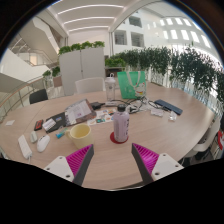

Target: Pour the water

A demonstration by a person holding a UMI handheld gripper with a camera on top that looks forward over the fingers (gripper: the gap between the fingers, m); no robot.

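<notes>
A clear water bottle with a pink tint (120,125) stands upright on a red coaster (119,138) near the middle of the wooden table (110,165). To its left sits a small yellow bowl (80,132). My gripper (113,160) hovers over the near part of the table, its fingers spread wide with bare tabletop between the magenta pads (78,160). The bottle is just beyond the fingers, slightly right of the midline, and nothing touches it.
Clutter covers the far table: a green bag (132,83), a tablet or book (78,110), white items (26,148) at the left, a dark flat thing (169,106) at the right. Chairs and green plants ring the table.
</notes>
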